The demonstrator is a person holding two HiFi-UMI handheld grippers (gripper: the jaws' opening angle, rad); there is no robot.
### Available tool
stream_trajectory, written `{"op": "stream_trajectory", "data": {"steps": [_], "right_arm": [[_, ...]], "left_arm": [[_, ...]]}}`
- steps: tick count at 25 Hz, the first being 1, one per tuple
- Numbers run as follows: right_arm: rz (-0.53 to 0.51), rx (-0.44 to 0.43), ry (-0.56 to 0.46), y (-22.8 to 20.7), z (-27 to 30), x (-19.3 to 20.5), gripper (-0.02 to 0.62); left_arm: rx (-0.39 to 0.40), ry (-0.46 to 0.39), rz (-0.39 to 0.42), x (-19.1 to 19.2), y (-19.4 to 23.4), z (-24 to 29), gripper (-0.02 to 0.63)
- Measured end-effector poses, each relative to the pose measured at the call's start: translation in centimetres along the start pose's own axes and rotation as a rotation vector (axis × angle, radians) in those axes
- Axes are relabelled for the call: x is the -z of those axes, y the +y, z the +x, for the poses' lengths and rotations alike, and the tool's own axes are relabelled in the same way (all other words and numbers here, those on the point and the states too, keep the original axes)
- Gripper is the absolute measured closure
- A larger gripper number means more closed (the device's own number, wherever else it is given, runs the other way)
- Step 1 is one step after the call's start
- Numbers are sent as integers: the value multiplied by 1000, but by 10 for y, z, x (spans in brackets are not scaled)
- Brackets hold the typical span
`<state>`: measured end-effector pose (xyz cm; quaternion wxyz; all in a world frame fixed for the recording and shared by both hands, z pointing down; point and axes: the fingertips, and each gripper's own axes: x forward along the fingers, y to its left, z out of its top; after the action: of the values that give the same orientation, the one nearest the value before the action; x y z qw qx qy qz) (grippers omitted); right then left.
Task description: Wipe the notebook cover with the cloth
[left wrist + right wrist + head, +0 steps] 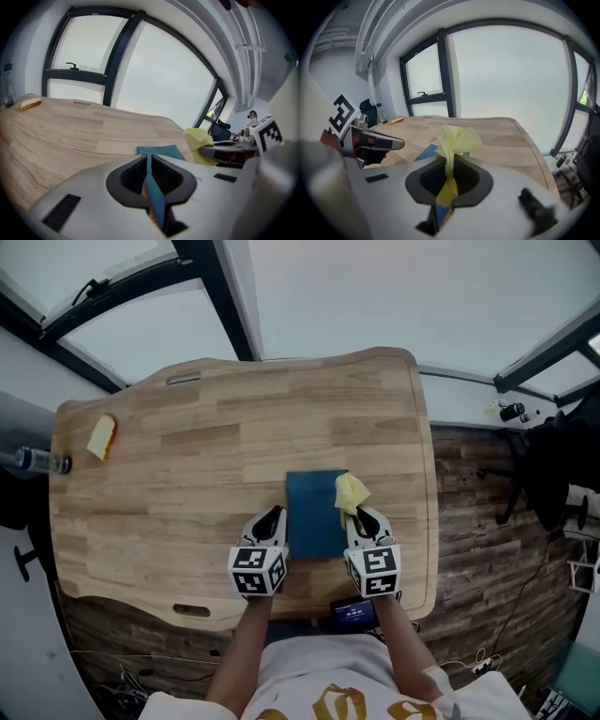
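A blue notebook (316, 517) lies flat on the wooden table (187, 456), near its front edge. My left gripper (272, 517) hovers just beside the notebook's left edge, jaws shut. In the left gripper view a thin blue strip shows in the seam of the left gripper (149, 161); I cannot tell whether it belongs to the notebook (161, 151). My right gripper (361, 517) is at the notebook's right edge, shut on a crumpled yellow cloth (351, 490). The cloth (457, 138) sticks up out of the right gripper (449, 169), with the notebook (423, 152) beyond it.
A yellow and orange sponge (101, 437) lies at the table's far left, next to a bottle (37, 461) at the edge. A dark device (354, 613) sits at the front edge below my right hand. Windows ring the table; a wooden floor lies to the right.
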<state>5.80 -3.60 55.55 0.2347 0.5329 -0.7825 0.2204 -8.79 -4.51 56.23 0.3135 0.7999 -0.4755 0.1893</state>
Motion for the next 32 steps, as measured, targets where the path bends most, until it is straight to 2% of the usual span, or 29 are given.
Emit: {"op": "stream_trajectory", "data": {"steps": [4,6,14,24,26,29,32], "right_arm": [[-13,7,11,-4,11,-2,558],[-13,10,23,-8,15,-1,558],[-31,6,52,-13,25,0,558],[-64,20,58,-24,44,3,558],[-69,18,62,-25,45,3,558],[-79,13,82,-26,50,6,558],[-68,-9,119,-24,60,13,558]], "left_arm": [[28,50,-17,10,1,13,579],[50,81,-24,16,-3,19,517],[56,186,-72,38,-4,30,442],[33,248,-100,52,1,42,442],[21,267,-115,55,4,41,468],[47,292,-126,55,2,44,506],[55,296,-129,55,3,43,507]]}}
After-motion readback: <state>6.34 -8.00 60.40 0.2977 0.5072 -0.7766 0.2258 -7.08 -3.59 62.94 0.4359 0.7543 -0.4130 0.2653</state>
